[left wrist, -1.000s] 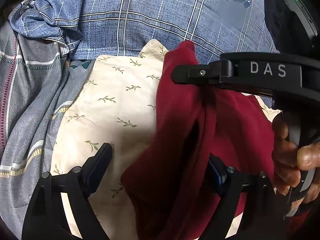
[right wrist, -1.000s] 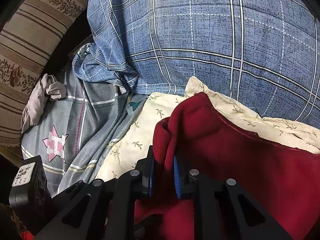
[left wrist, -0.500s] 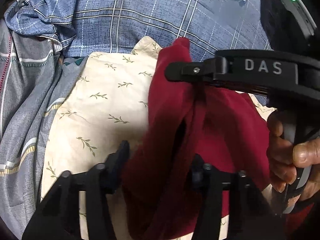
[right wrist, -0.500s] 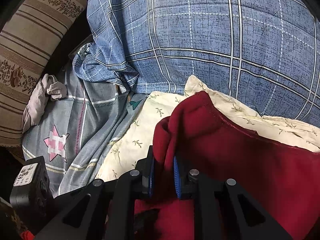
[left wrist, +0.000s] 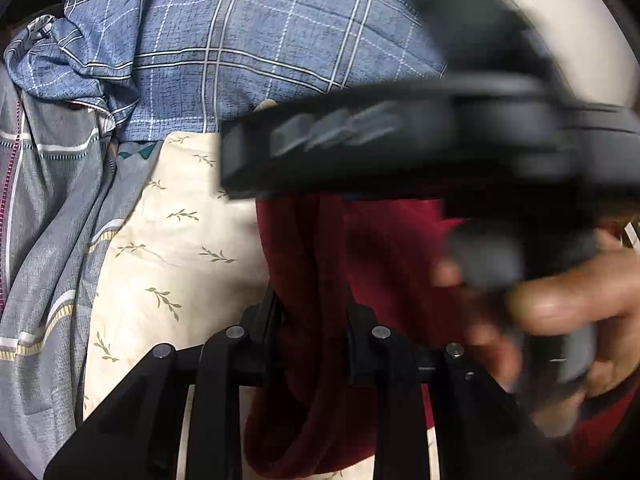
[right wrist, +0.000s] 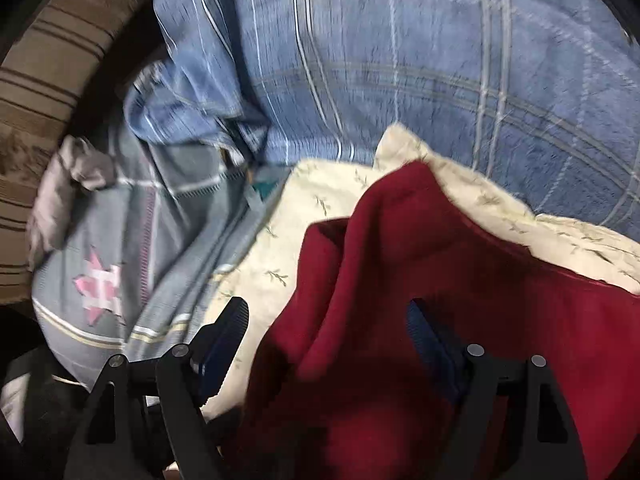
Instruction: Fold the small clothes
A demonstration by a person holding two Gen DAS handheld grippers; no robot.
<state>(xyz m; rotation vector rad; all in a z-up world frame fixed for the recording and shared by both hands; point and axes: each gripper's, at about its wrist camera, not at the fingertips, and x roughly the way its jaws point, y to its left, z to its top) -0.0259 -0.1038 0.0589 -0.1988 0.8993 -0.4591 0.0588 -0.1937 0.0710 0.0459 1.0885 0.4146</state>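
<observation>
A dark red garment (left wrist: 320,280) lies bunched on a cream cloth with a leaf print (left wrist: 172,248). My left gripper (left wrist: 314,320) is shut on a fold of the red garment. In the right wrist view the red garment (right wrist: 440,300) lies between the fingers of my right gripper (right wrist: 328,328), whose jaws stand wide open and hold nothing. In the left wrist view the right gripper's black body (left wrist: 400,144) is blurred above the garment, with a hand on its handle.
A large blue plaid pillow (right wrist: 400,60) lies behind the cream cloth (right wrist: 320,192). A grey sheet with a pink star (right wrist: 100,280) is at the left. A brown striped cushion (right wrist: 48,80) and a small grey cloth (right wrist: 60,184) are at the far left.
My left gripper closed on a fold of the red garment. My right gripper opened and let go of the garment's edge, and it is moving.
</observation>
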